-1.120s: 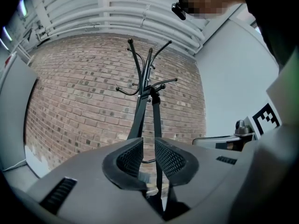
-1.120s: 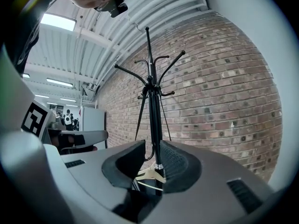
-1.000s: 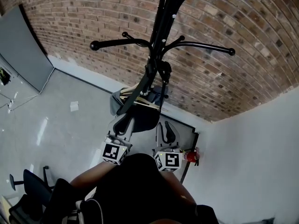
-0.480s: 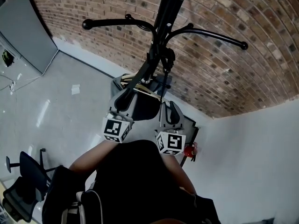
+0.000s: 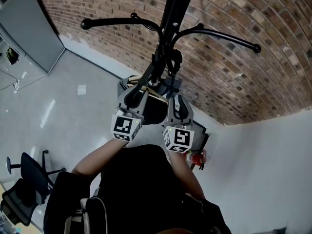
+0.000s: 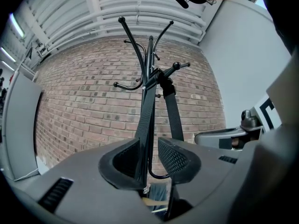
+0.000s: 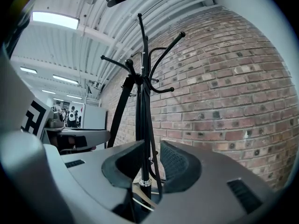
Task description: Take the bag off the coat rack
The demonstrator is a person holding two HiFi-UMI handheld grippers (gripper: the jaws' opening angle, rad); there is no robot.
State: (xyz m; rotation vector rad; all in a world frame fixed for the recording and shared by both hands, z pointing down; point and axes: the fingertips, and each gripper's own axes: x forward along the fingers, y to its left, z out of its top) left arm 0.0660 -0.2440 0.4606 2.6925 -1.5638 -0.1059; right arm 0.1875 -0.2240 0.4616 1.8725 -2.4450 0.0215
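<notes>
A black coat rack stands against a brick wall. From a hook hangs a grey bag by black straps. My left gripper is at the bag's top, below the hooks. In the left gripper view, one wide strap runs between the jaws of my left gripper, which are opening; a gap shows beside the strap. The other strap passes behind the right jaw. My right gripper stands open beside it; in its own view, the right gripper frames the rack pole and a thin strap.
The brick wall is just behind the rack, and a white wall meets it at the right. A red extinguisher sits by the corner. A grey panel and an office chair are at the left.
Both grippers have moved up closer to the bag's top and its straps. The left jaws have spread wider around the strap.
</notes>
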